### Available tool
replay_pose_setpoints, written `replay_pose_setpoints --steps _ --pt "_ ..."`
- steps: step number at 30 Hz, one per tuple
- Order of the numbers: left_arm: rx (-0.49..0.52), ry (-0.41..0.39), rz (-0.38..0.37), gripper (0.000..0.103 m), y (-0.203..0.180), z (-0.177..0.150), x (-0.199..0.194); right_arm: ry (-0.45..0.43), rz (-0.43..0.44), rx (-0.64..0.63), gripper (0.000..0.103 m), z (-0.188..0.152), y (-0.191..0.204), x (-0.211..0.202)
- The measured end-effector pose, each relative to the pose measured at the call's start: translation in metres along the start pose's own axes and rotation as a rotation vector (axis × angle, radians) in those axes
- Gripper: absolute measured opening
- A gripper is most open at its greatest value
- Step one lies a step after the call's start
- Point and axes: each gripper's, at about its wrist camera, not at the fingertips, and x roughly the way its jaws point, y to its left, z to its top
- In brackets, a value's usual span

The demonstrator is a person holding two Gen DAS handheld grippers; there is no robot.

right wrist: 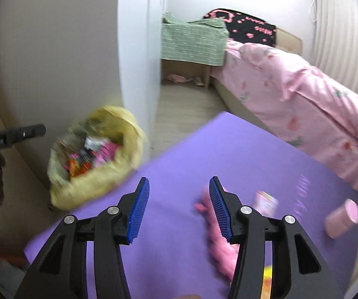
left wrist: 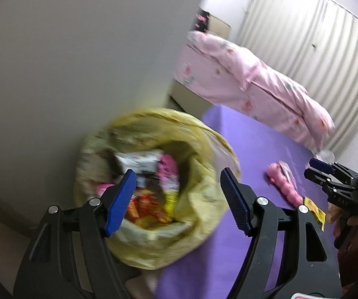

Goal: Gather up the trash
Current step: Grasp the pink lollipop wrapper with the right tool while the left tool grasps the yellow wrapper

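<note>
A bin lined with a yellow bag (left wrist: pixel 198 199), full of wrappers, stands on the floor by the wall; it also shows in the right wrist view (right wrist: pixel 96 186). My left gripper (left wrist: pixel 179 199) hangs open and empty above it. My right gripper (right wrist: pixel 177 206) is open and empty over the purple mat (right wrist: pixel 179 149). A pink wrapper (right wrist: pixel 218 246) lies on the mat by the right finger. It shows in the left wrist view (left wrist: pixel 282 184) with a yellow wrapper (left wrist: pixel 314 210). The right gripper also shows there (left wrist: pixel 314 169).
A small printed packet (right wrist: pixel 266 203) and a pink cylinder (right wrist: pixel 343 218) lie on the mat to the right. A bed with a pink cover (right wrist: pixel 291 92) stands behind. A white wall (right wrist: pixel 66 49) rises beside the bin. A green-covered box (right wrist: pixel 191 42) stands at the back.
</note>
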Motion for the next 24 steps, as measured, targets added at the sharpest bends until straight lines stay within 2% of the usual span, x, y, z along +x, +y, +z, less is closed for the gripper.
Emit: replay_pose_setpoints --steps 4,7,12,15,18,19,20,21,24 --pt "0.06 0.061 -0.048 0.067 -0.033 -0.01 0.021 0.028 -0.062 0.051 0.047 -0.025 -0.03 -0.005" --pt "0.104 0.093 -0.09 0.067 -0.055 -0.017 0.032 0.041 -0.107 0.171 0.047 -0.039 -0.064 -0.001" --pt "0.161 0.123 -0.125 0.067 -0.079 -0.025 0.043 0.111 -0.08 0.36 0.047 -0.055 -0.111 0.033" --pt "0.174 0.134 -0.13 0.067 -0.085 -0.027 0.048 0.184 -0.071 0.405 0.047 -0.059 -0.12 0.061" --pt "0.177 0.137 -0.127 0.067 -0.087 -0.027 0.049 0.224 -0.074 0.393 0.047 -0.059 -0.117 0.078" --pt "0.179 0.135 -0.125 0.067 -0.088 -0.026 0.048 0.219 -0.085 0.367 0.041 -0.058 -0.114 0.079" --pt "0.182 0.133 -0.124 0.067 -0.09 -0.026 0.047 0.234 -0.099 0.343 0.025 -0.056 -0.111 0.082" --pt "0.185 0.13 -0.125 0.067 -0.091 -0.025 0.046 0.234 -0.118 0.306 0.021 -0.054 -0.108 0.082" --pt "0.198 0.124 -0.127 0.067 -0.095 -0.023 0.042 0.221 -0.081 0.271 0.017 -0.052 -0.104 0.073"
